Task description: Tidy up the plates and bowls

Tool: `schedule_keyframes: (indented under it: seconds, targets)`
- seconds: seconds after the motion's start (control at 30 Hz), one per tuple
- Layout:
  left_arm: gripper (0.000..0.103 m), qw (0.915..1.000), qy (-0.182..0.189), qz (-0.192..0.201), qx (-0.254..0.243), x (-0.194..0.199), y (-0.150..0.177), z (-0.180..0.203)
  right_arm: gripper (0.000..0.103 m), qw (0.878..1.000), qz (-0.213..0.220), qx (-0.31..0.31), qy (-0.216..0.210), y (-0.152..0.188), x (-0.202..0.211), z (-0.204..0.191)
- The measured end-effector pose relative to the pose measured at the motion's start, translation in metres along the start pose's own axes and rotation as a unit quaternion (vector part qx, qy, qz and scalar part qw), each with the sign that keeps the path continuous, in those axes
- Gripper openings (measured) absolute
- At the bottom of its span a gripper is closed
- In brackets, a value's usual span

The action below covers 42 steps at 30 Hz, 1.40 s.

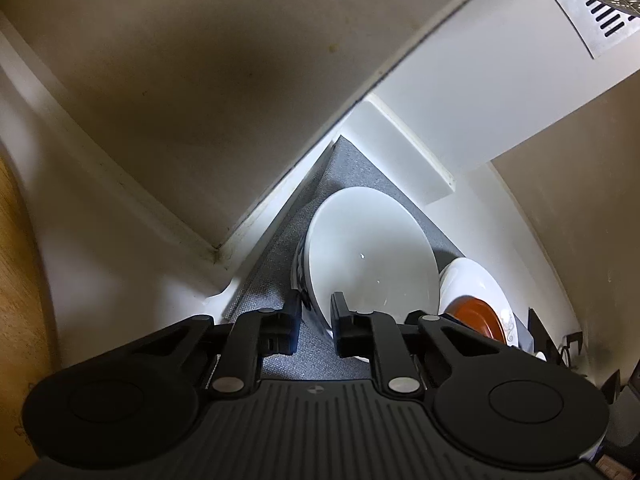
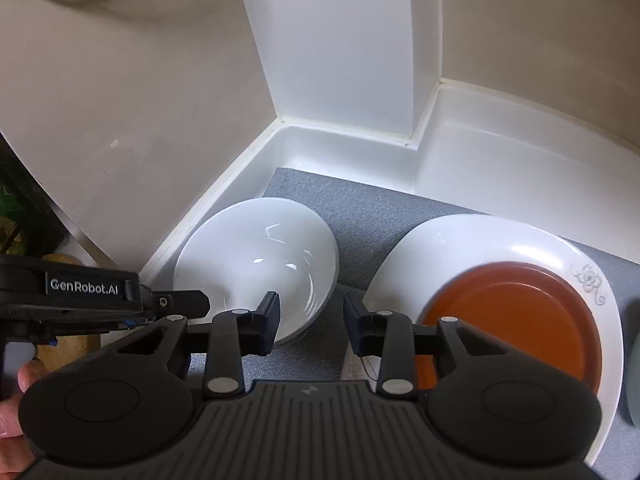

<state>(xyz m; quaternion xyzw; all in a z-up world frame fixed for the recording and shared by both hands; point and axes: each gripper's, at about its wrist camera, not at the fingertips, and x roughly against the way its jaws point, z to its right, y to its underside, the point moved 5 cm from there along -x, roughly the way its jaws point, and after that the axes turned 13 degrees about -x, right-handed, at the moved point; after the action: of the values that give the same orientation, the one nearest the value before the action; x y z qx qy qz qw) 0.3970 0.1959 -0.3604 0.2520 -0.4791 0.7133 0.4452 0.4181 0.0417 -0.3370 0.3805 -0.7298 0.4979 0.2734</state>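
White bowl [image 1: 370, 256] rim between left claw [image 1: 316, 312] fingers, gap visible | right claw [image 2: 312, 312] open, empty

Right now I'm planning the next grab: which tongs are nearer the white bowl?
Left. The left tongs straddle the white bowl at its near rim; the right tongs hover open beside it, over the grey mat.

Ahead of right hand-held gripper [image 2: 312, 320]: bare grey mat [image 2: 360, 216], a lane between white bowl [image 2: 260, 256] and white plate [image 2: 472, 240].
Beyond: white corner pillar [image 2: 336, 48] blocks.
Left: wall [image 2: 120, 100] close beside bowl.
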Motion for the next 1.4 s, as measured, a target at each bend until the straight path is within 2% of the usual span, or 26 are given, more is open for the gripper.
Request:
schedule_keyframes:
  seconds: [0.03, 0.1, 0.17, 0.23, 0.37, 0.43, 0.57, 0.63, 0.73, 0.9, 1.0, 1.17, 1.3, 1.4]
  targets:
    - [0.016, 1.0000, -0.002, -0.001, -0.002, 0.000, 0.001, 0.000, 0.035, 1.000, -0.004, 0.001, -0.003, 0.001, -0.001, -0.001]
    - [0.016, 0.9998, -0.013, -0.004, -0.013, 0.002, 0.003, 0.002, 0.031, 1.000, -0.003, 0.006, -0.001, 0.002, -0.001, -0.003]
    - [0.017, 0.9992, -0.026, -0.010, -0.029, 0.004, 0.007, 0.006, 0.017, 1.000, -0.006, 0.010, 0.002, 0.003, 0.002, -0.002]
    - [0.018, 0.9990, -0.023, -0.013, -0.037, 0.007, 0.013, 0.007, 0.013, 1.000, -0.017, 0.002, -0.004, 0.003, 0.004, 0.001]
    - [0.019, 0.9992, 0.026, -0.022, -0.023, 0.012, 0.019, -0.003, 0.013, 0.999, -0.028, 0.025, -0.008, 0.007, 0.009, 0.006]
    - [0.018, 0.9994, 0.027, -0.014, -0.015, 0.012, 0.016, -0.009, 0.013, 0.999, -0.030, 0.019, -0.015, 0.005, 0.009, 0.007]
    - [0.017, 0.9997, 0.016, 0.010, -0.017, 0.011, 0.003, -0.016, 0.018, 0.999, -0.038, 0.032, -0.003, 0.007, -0.002, 0.002]
    - [0.010, 0.9999, 0.014, 0.002, -0.009, 0.006, 0.003, -0.017, 0.018, 0.999, -0.041, 0.033, 0.001, 0.010, -0.005, 0.001]
    - [0.010, 0.9996, 0.016, 0.003, -0.023, 0.013, 0.005, -0.016, 0.015, 0.998, -0.052, 0.027, -0.008, 0.013, -0.002, 0.003]
    - [0.011, 0.9990, 0.045, -0.006, 0.003, 0.008, 0.016, -0.021, 0.015, 0.998, -0.057, 0.011, -0.019, 0.021, 0.003, 0.013]
    - [0.012, 0.9991, 0.038, -0.011, 0.017, 0.000, 0.012, -0.021, 0.016, 0.998, -0.061, 0.009, -0.014, 0.021, -0.002, 0.012]
    - [0.012, 0.9997, 0.011, -0.021, 0.009, -0.016, 0.007, -0.014, 0.018, 0.998, -0.064, 0.025, 0.001, 0.022, -0.012, 0.008]
    - [0.012, 0.9999, -0.010, -0.010, -0.006, -0.011, 0.007, -0.006, 0.013, 0.998, -0.061, -0.012, -0.012, 0.021, -0.011, 0.015]
    - [0.012, 0.9999, -0.008, -0.004, -0.007, -0.004, 0.006, 0.000, 0.013, 0.997, -0.062, -0.044, -0.023, 0.021, -0.007, 0.021]
